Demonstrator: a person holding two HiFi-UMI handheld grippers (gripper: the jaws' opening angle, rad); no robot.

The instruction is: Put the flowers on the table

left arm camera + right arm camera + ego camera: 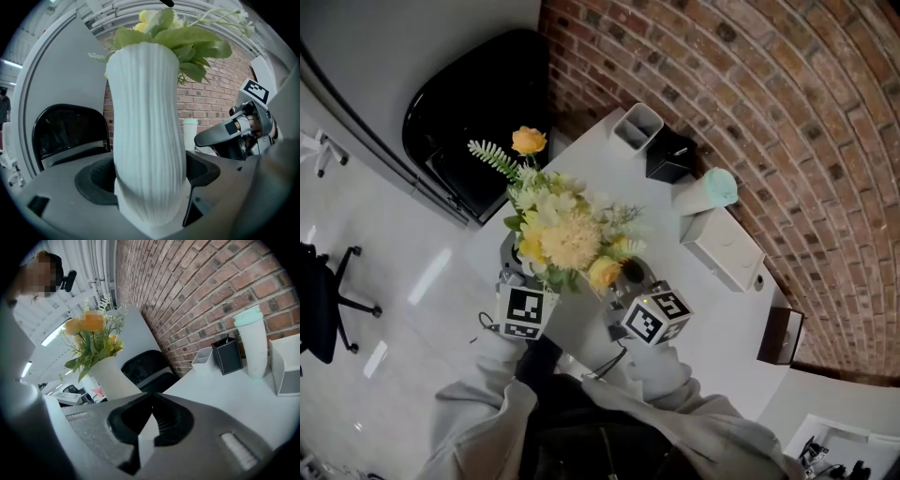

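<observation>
The counter (609, 178) runs along the brick wall (769, 94), and a chair (478, 112) stands behind its far end. On the counter beside the wall, from far to near, stand an open holder (638, 125), a box (669, 156), a cup (710, 190) and a flat case (722, 251). At the left edge of the counter the vase (145, 122), with the flowers (567, 234) in it, sits between the jaws of the left gripper (149, 178). The right gripper (151, 420) is just beside the vase, on its right.

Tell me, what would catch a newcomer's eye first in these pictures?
The bunch of yellow and white flowers stands out, sitting in a ribbed white vase clamped by the left gripper over the white table. Behind rises a red brick wall, with a mint-lidded cup before it.
</observation>
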